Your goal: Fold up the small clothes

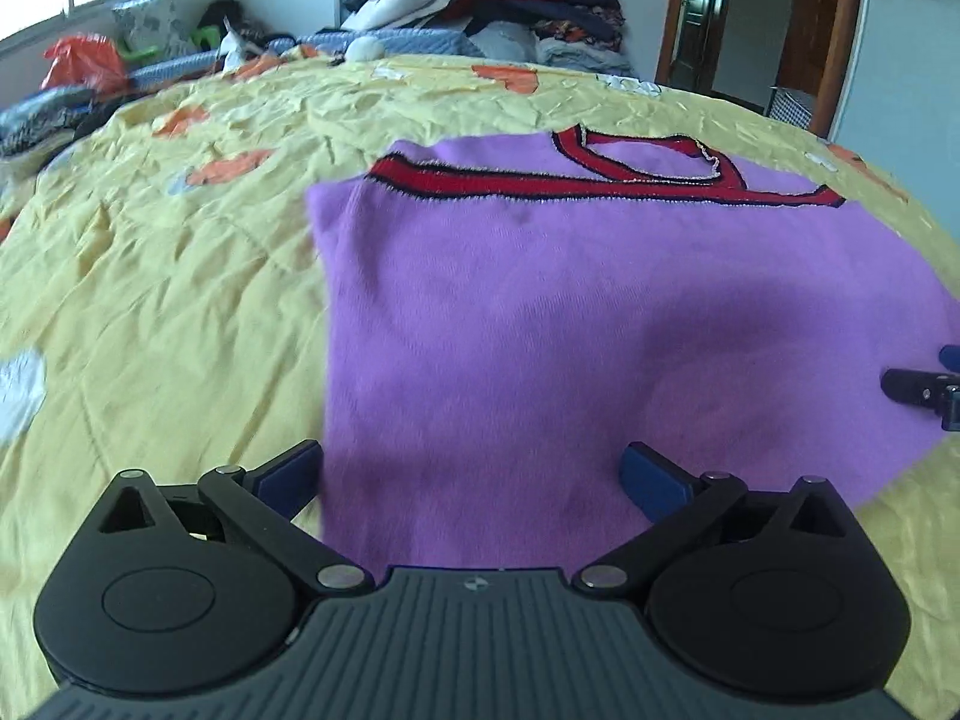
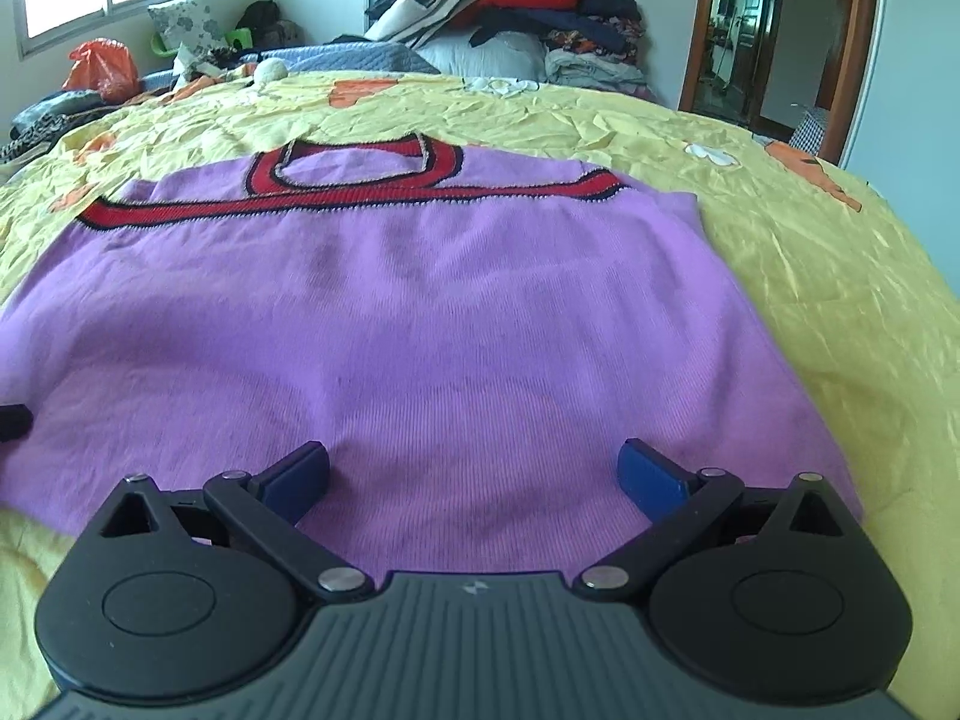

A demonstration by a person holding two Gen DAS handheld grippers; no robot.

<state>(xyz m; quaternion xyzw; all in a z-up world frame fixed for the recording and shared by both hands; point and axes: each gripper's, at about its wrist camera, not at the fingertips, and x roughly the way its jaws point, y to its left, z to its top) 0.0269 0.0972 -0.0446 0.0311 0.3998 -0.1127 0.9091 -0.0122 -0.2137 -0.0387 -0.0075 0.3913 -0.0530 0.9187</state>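
Purple sweater lies spread flat on the bed, on a yellow bedspread, with its red-trimmed neckline at the far end and its hem nearest both cameras. Laid out this way, smooth and face-on, it looks ready for a fold that carries the near edge up toward the collar, or one side across the other; which one is meant cannot be told from here. In the left wrist view the sweater's left side edge runs straight toward the camera, and that side appears already tucked in, though the sleeves are not visible in either view.

Left claw hangs over the near left part of the hem with its blue pads wide apart and nothing between them. Right claw hangs over the near right part of the hem, likewise spread and holding nothing. Placing one at each end of the hem would let the two lift the edge evenly, so the knit does not sag or twist in the middle.

Farther out, a heap of clothes rises at the head of the bed, an orange bag sits near the window, and a doorway opens to the right.
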